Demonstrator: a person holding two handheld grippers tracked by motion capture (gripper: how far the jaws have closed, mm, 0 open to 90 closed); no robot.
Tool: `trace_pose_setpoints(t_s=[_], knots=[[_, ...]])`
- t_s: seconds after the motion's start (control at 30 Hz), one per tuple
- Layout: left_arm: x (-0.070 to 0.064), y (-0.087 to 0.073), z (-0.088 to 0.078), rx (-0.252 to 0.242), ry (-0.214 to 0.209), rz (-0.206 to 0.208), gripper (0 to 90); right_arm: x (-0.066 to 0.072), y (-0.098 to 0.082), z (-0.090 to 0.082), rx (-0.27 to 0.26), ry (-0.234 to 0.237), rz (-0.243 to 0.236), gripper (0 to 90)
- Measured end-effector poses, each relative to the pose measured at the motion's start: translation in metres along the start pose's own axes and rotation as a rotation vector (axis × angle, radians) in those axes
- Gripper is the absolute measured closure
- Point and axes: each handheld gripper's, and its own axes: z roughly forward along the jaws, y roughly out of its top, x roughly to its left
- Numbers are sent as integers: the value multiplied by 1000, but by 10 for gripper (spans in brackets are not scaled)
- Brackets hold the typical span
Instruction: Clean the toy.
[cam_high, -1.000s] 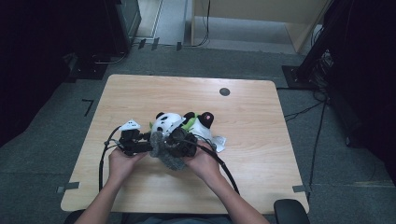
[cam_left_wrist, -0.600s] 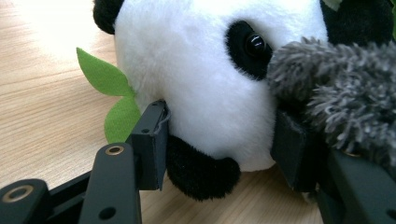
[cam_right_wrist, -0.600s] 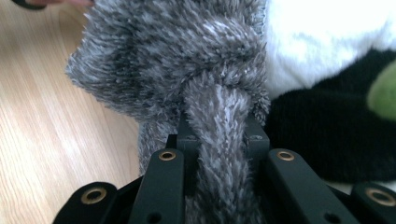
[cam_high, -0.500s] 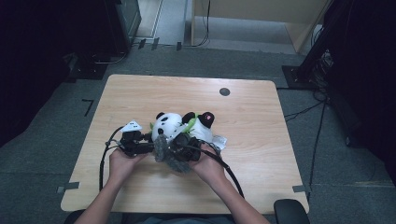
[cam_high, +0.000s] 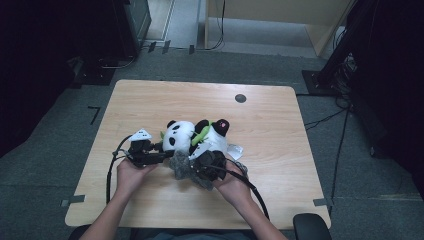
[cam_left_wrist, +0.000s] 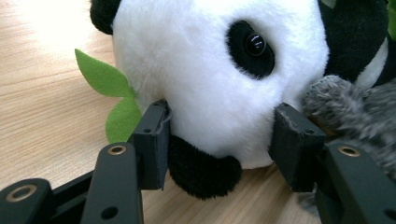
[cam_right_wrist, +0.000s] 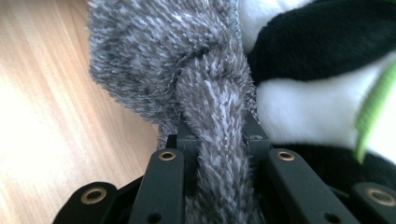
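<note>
The high view shows the right gripper (cam_high: 202, 167) carried a little toward the near edge of the table (cam_high: 280, 200) since a moment ago, with the grey fuzzy cloth (cam_high: 186, 167) drawn along with it. The left gripper (cam_high: 159, 156) is seen in the same place as before, at the left side of the panda toy (cam_high: 179, 136).

In the right gripper view a thick fold of the grey cloth (cam_right_wrist: 212, 107) is pinched firmly between the jaws, which are closed almost fully on it. In the left gripper view the jaws are set about half open around the panda's white head (cam_left_wrist: 210, 70), the pads pressed into the plush on both sides.

From this it is judged that the cloth is being pulled free of the toys while the panda is held steady. A second panda (cam_high: 214, 137) is seen lying just right of the first, touching it, with a white tag (cam_high: 235, 149) beside it.

No container is seen on the table; the toys and cloth are laid directly on the wood.
</note>
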Motion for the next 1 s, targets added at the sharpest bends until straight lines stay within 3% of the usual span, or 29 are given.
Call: trace_pose_setpoints(t_s=[0.23,0.47,1.0], knots=[[0,0,0,1,-7,-8,448,-5,-24,-13,-15,-40,36,757],[1,0,0,3,-9,-3,450,-23,-45,-22,-22,10,117,754],[1,-1,0,3,-16,-5,451,-49,-71,-47,-21,-3,196,749]])
